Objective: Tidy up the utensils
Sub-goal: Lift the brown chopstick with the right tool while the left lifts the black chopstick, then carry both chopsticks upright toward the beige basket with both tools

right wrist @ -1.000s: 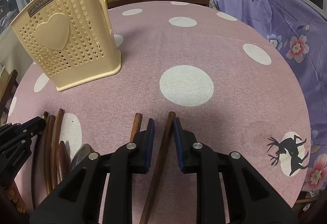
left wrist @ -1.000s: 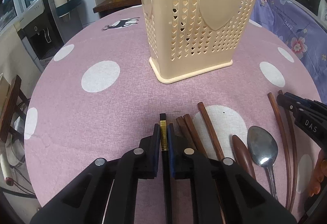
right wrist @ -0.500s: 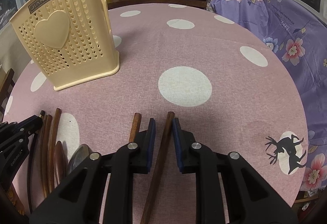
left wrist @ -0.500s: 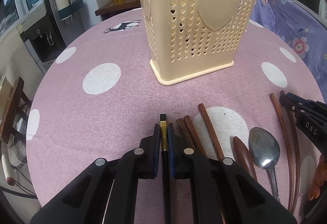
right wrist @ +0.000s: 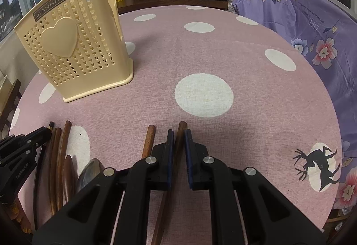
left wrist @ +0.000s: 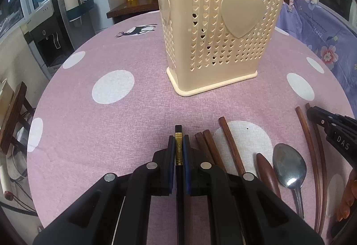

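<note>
Two sets of tongs, both clamped: my left tongs (left wrist: 178,151) pinch a black chopstick (left wrist: 178,133) with a gold band, my right tongs (right wrist: 177,149) squeeze a brown chopstick (right wrist: 181,127). Both lie on the counter (right wrist: 256,124), near the cream utensil basket (left wrist: 214,28). Spoon (left wrist: 289,169) sits between them.

Left gripper (left wrist: 178,151) sat clamped on a black chopstick (left wrist: 178,146) with a gold band, tip toward 12 o'clock. Cream perforated basket (left wrist: 214,28) stood upright on the pink dotted tabletop (left wrist: 111,124) at 12–1 o'clock. Brown chopsticks (left wrist: 229,144) and a steel spoon (left wrist: 287,169) lay at 3 o'clock.
</note>
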A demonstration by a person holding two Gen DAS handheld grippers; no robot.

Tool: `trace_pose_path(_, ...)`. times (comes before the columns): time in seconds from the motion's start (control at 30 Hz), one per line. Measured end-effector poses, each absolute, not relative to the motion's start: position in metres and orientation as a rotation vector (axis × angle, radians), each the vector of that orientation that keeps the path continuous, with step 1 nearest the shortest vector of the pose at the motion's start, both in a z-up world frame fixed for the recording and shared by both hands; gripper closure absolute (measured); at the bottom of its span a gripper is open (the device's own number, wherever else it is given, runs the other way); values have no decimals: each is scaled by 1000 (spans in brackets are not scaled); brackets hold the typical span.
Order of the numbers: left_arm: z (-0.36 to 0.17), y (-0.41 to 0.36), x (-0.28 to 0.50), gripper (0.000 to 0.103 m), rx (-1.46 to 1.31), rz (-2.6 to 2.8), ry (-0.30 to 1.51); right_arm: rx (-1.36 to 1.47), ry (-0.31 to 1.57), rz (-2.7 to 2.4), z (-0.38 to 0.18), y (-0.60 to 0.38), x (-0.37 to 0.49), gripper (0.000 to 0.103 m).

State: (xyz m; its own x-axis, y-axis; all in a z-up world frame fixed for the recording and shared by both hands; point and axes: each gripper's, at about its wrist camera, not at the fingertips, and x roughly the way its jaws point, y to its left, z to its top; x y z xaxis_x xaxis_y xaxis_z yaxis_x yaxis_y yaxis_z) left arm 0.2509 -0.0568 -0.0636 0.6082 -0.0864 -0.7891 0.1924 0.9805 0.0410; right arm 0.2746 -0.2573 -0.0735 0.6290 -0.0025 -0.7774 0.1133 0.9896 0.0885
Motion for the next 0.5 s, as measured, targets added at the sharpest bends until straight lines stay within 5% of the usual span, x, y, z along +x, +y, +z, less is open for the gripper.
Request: trace_pose_path(0.5,1,-19,227,95,-35,-214,744,286,677,147,-11,-273,236,94)
